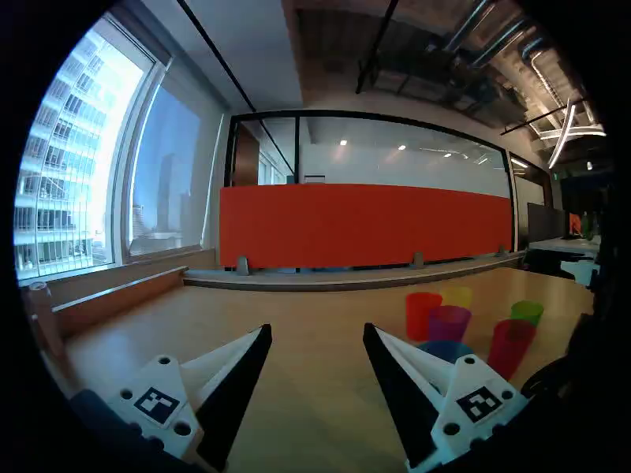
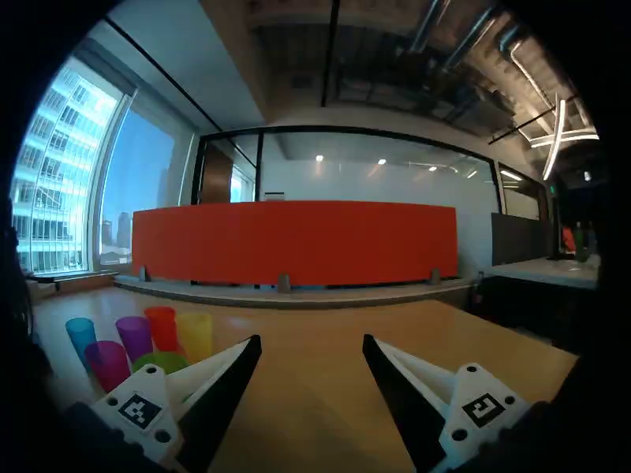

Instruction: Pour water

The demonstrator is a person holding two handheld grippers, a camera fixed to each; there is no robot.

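Observation:
Several coloured plastic cups stand grouped on a wooden table (image 1: 315, 331). In the left gripper view they sit to the right: an orange cup (image 1: 421, 314), a yellow cup (image 1: 457, 296), a purple cup (image 1: 448, 323), a green cup (image 1: 526, 312), a pink cup (image 1: 510, 345) and a blue cup (image 1: 443, 350) partly behind my right finger. My left gripper (image 1: 317, 351) is open with nothing between its fingers. In the right gripper view the same cluster is at the left: blue cup (image 2: 80, 336), purple cup (image 2: 134, 336), orange cup (image 2: 164, 326), yellow cup (image 2: 195, 334), pink cup (image 2: 107, 364), green cup (image 2: 160, 362). My right gripper (image 2: 311, 355) is open and holds nothing.
An orange partition panel (image 1: 363, 225) runs along the table's far edge. Large windows (image 1: 71, 189) line the left side above a wooden ledge (image 1: 118, 296). More desks (image 2: 544, 272) stand at the right.

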